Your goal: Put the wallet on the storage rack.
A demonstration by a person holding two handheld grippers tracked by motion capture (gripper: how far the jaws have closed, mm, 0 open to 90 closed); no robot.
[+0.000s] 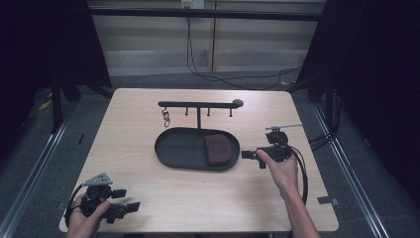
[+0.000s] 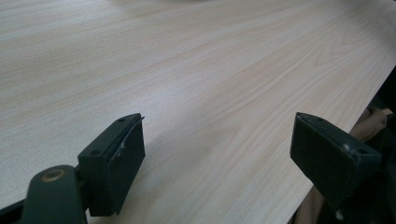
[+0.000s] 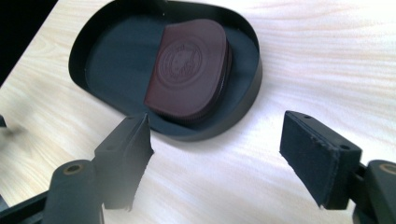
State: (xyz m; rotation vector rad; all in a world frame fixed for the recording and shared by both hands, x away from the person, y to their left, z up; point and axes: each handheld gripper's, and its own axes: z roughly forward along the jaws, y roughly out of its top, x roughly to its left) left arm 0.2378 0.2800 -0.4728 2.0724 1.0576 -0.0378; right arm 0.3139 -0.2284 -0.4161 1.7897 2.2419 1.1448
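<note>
With my right claw (image 3: 215,156) released just beside the tray (image 3: 84,44), the wallet (image 3: 189,70) lies inside its near end; swinging carelessly, I could knock the tray's rim.

Wide bare table (image 1: 148,193) is left along the near edge between the left gripper (image 1: 130,200) and right gripper (image 1: 251,157). The middle is taken by the tray (image 1: 171,151), with the pouch (image 1: 217,148) lying in its right end. Just behind it, passage from the far side is blocked by the hook rack (image 1: 198,104). A narrow strip is left between tray and right gripper.
</note>
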